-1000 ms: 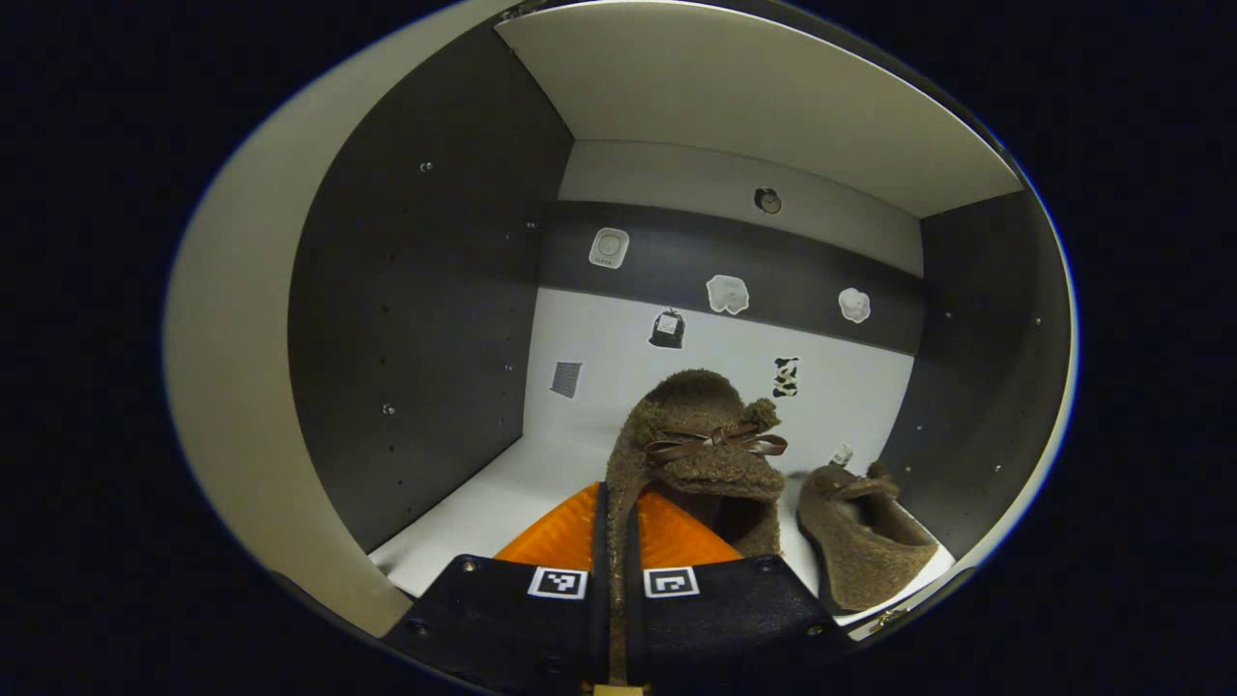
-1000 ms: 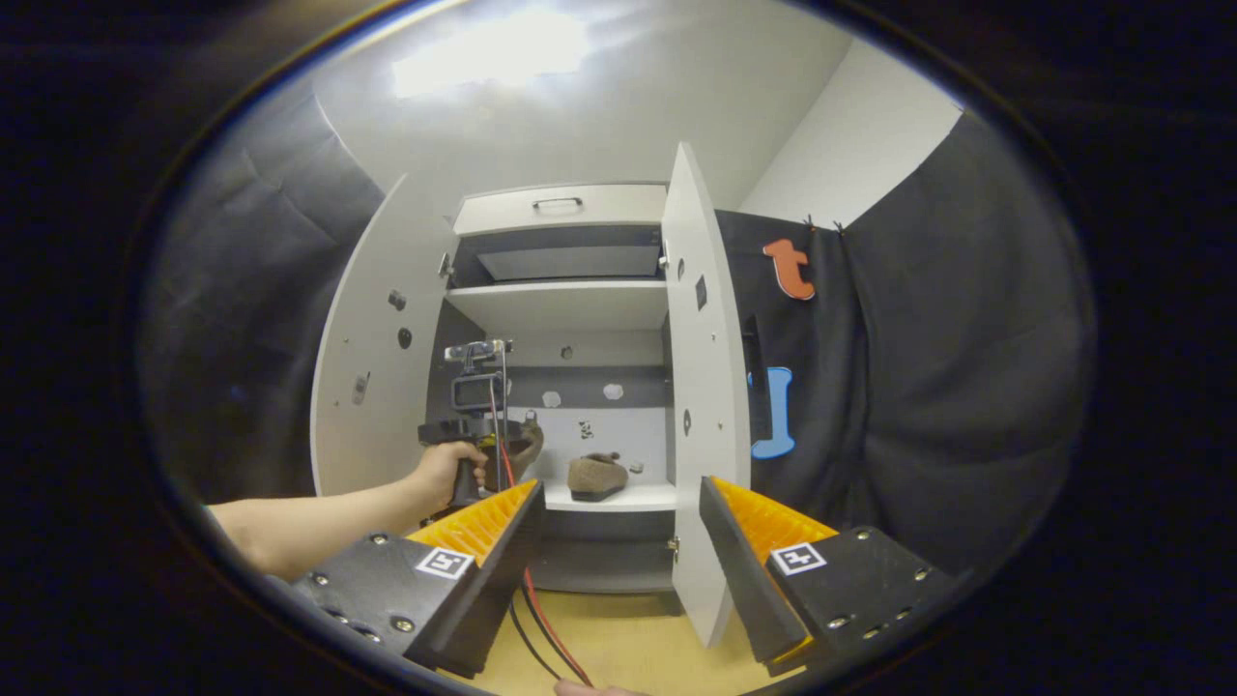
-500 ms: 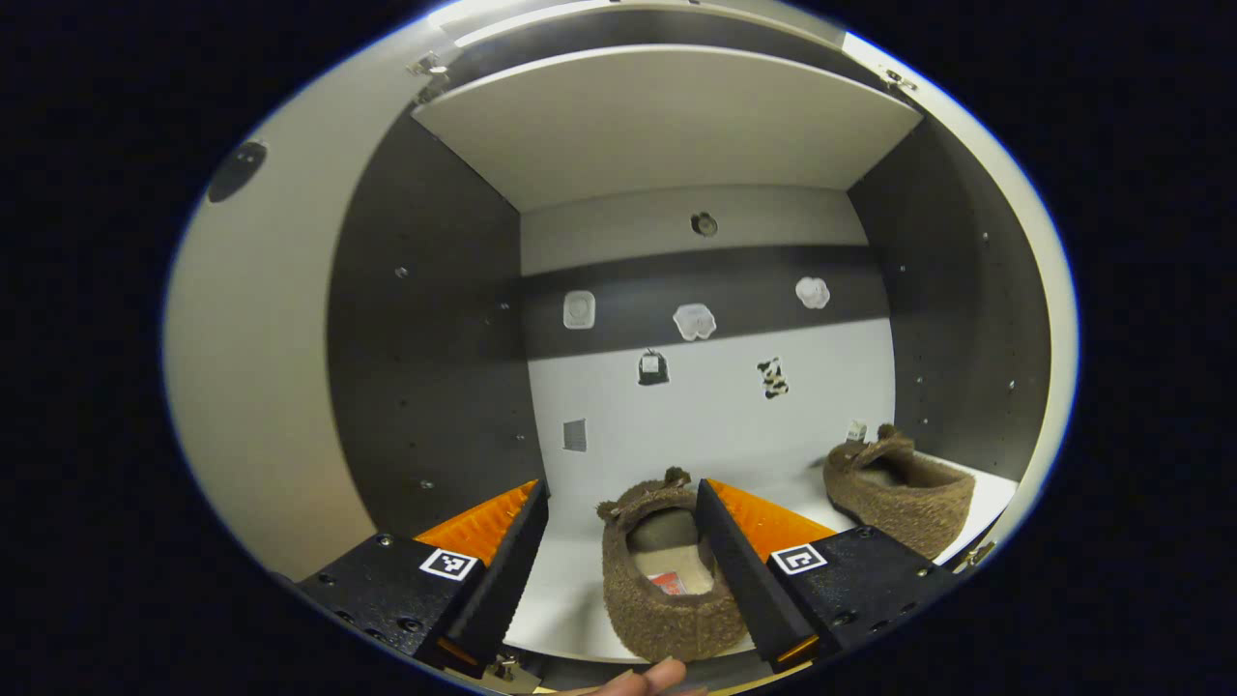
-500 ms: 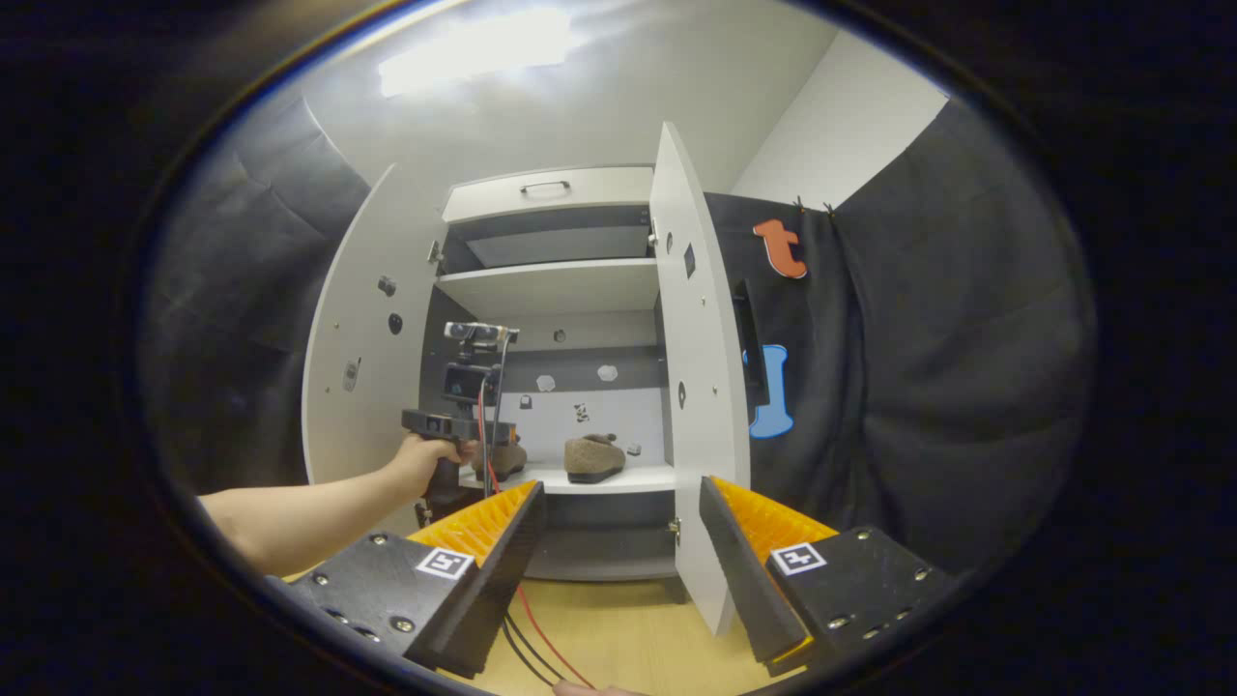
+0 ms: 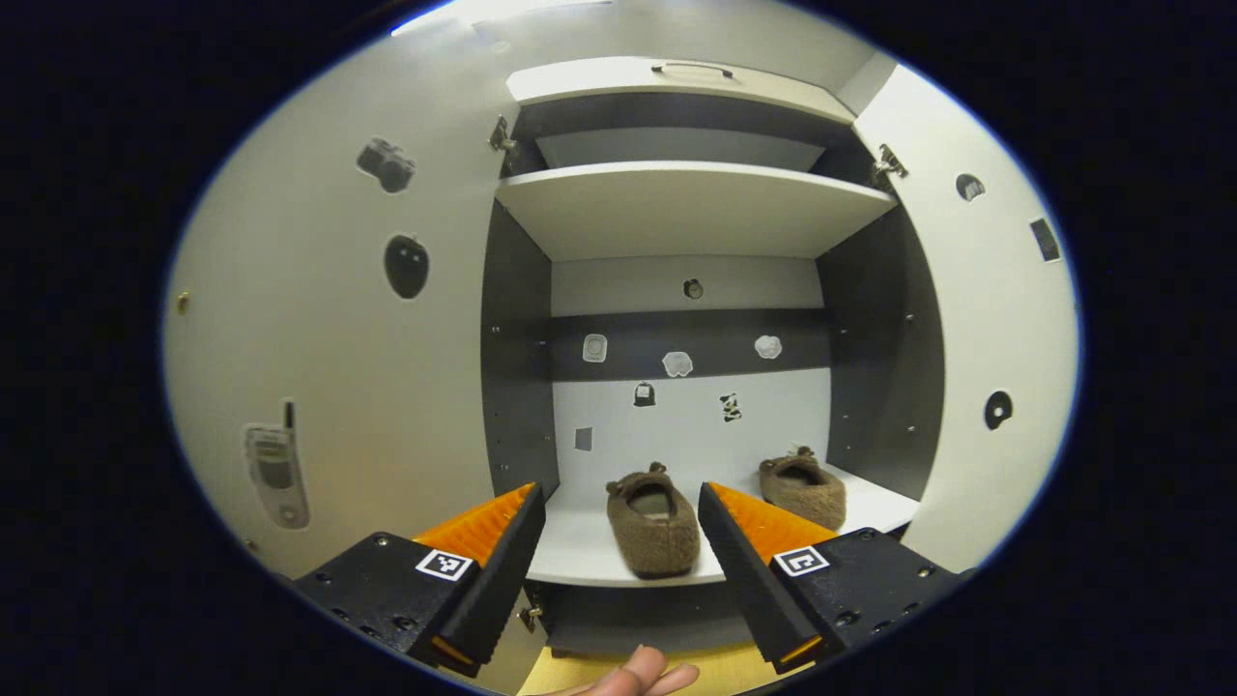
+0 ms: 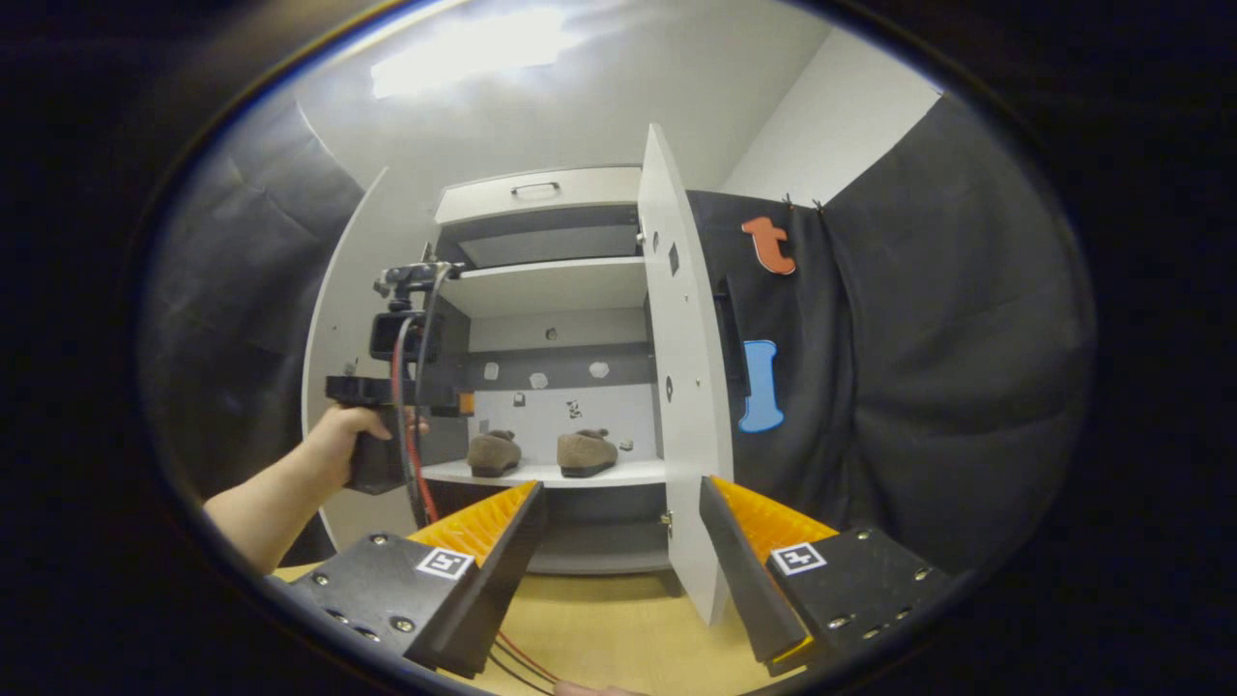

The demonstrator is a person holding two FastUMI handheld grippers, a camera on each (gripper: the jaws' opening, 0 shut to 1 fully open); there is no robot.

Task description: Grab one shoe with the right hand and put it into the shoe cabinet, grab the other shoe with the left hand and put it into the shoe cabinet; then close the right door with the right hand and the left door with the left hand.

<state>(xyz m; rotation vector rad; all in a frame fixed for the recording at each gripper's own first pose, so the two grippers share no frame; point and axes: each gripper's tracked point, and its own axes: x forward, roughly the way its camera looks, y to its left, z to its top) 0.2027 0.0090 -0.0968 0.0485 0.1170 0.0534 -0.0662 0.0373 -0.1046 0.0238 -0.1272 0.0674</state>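
Observation:
Two fuzzy brown shoes stand side by side on the white shelf (image 5: 589,546) of the open shoe cabinet: the left shoe (image 5: 652,522) (image 6: 494,452) and the right shoe (image 5: 805,490) (image 6: 586,451). My left gripper (image 5: 618,561) is open and empty, out in front of the shelf. In the right gripper view the left gripper (image 6: 401,387) is held by a hand before the left door (image 6: 362,290). My right gripper (image 6: 618,565) is open and empty, farther back from the cabinet, facing the edge of the right door (image 6: 681,387). Both doors stand open.
The left door (image 5: 319,367) and right door (image 5: 986,358) flank the shelf and carry small stickers. An upper shelf (image 5: 691,198) and a drawer with a handle (image 6: 536,193) sit above. The floor (image 6: 618,638) is light wood. Red and black cables (image 6: 411,454) hang from the left gripper.
My left gripper let go of the left shoe on the shelf, opened, and drew back out of the cabinet. The right gripper stayed open, drifting slightly.

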